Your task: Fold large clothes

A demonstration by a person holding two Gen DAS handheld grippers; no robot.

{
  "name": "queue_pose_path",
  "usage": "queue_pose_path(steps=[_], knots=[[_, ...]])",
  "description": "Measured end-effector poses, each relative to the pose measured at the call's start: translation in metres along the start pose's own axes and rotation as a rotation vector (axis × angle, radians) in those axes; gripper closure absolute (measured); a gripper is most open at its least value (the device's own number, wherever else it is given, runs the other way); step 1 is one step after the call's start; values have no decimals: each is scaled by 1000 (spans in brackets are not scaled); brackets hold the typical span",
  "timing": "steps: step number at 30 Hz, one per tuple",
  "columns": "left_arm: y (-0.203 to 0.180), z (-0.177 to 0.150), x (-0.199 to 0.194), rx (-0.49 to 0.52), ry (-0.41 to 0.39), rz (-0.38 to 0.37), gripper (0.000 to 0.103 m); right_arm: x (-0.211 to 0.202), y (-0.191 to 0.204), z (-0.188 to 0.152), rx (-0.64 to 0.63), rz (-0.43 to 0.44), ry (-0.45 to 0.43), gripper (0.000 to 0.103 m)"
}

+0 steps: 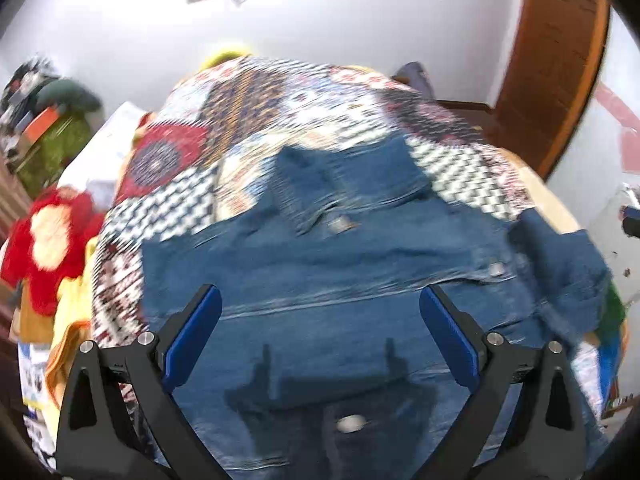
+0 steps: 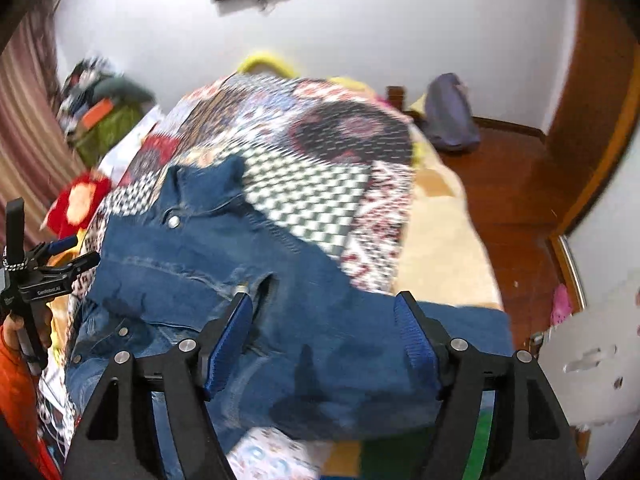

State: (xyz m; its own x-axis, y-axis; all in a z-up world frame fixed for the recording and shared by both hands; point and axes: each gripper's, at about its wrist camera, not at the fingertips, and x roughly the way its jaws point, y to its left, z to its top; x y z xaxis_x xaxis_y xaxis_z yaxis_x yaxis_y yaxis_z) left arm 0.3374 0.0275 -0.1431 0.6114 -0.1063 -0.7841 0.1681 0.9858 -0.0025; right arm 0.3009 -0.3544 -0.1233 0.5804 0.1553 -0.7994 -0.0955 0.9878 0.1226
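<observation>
Over the patchwork bedspread (image 1: 280,92), in the left wrist view, hovered with the left gripper (image 1: 320,304) spread wide and empty above the denim jacket (image 1: 320,264), lying flat, collar away. Best regrasped at an outer edge before folding inward. From the right wrist, showed the right gripper (image 2: 324,316) released too, plus the jacket's right sleeve.

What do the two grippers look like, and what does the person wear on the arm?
Each gripper is a black frame with angled, cut-out arms, silver round bolts and two blue ribbed pads: left gripper, right gripper. In the right wrist view, the left gripper shows small white lettering on its black body, and an orange sleeve shows below it.
</observation>
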Motion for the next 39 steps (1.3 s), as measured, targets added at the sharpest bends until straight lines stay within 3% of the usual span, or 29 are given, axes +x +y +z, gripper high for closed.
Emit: queue_pose_path(steps=[6,15,21,25,30,31,32,34,37,39], knots=[[-54,7,20,65,32,-53,3,0,-73,-43,205,5,47,32],[-88,-13,80,85,207,-111,3,36,-153,-110,574,128,136,32],[-95,-30,102,87,301,-136,3,54,-170,-108,663,187,93,32],[-96,-33,104,81,298,-138,3,68,-179,-101,720,203,67,30],[-92,-34,104,56,300,-153,3,75,-178,-96,734,162,10,31],[-92,-34,103,55,298,-150,3,75,-176,-95,724,138,2,39],[-92,-34,101,55,294,-145,3,75,-174,-94,709,97,-1,56],[-90,-33,96,54,278,-133,3,72,-169,-92,662,27,-4,74],[-83,-29,83,42,243,-132,3,61,-166,-89,628,31,-29,87],[-77,-27,72,24,213,-137,3,48,-162,-82,601,40,-54,89]])
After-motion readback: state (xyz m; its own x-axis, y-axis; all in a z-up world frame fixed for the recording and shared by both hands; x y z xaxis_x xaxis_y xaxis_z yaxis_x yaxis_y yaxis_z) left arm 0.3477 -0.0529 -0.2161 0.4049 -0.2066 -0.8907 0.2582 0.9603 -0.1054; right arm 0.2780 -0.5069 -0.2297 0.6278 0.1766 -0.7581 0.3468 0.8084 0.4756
